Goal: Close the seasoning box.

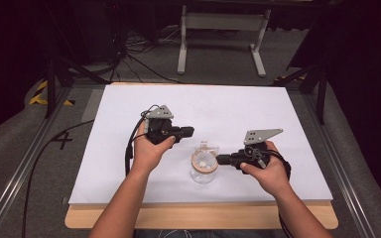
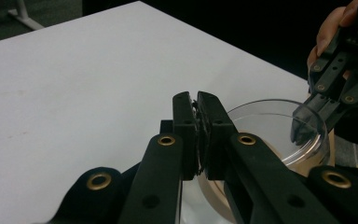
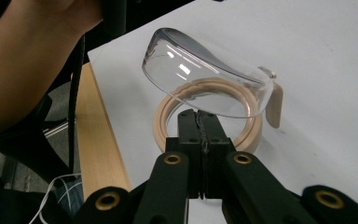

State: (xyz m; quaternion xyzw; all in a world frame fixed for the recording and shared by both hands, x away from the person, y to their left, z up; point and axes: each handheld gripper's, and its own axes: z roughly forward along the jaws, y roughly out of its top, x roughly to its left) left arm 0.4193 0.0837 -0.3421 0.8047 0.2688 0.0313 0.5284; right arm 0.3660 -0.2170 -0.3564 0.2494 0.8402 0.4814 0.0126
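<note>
A small clear glass jar (image 1: 203, 168) with a tan sealing ring (image 3: 164, 116) stands on the white table, front of centre. Its clear hinged lid (image 3: 200, 79) is tilted up off the ring, and a tan tab (image 3: 275, 105) hangs at the hinge side. My right gripper (image 1: 219, 159) reaches the jar from the right with its jaws shut on the lid's near edge, holding it raised. In the left gripper view the lid (image 2: 275, 126) shows with the right gripper (image 2: 303, 130) pinching its rim. My left gripper (image 1: 190, 132) hovers just up-left of the jar, shut and holding nothing.
The white tabletop (image 1: 129, 158) lies on a wooden board (image 1: 203, 215) whose front edge is near the person's forearms. A white metal frame (image 1: 218, 29) and cables lie on the floor beyond the far edge. Black cables trail from both grippers.
</note>
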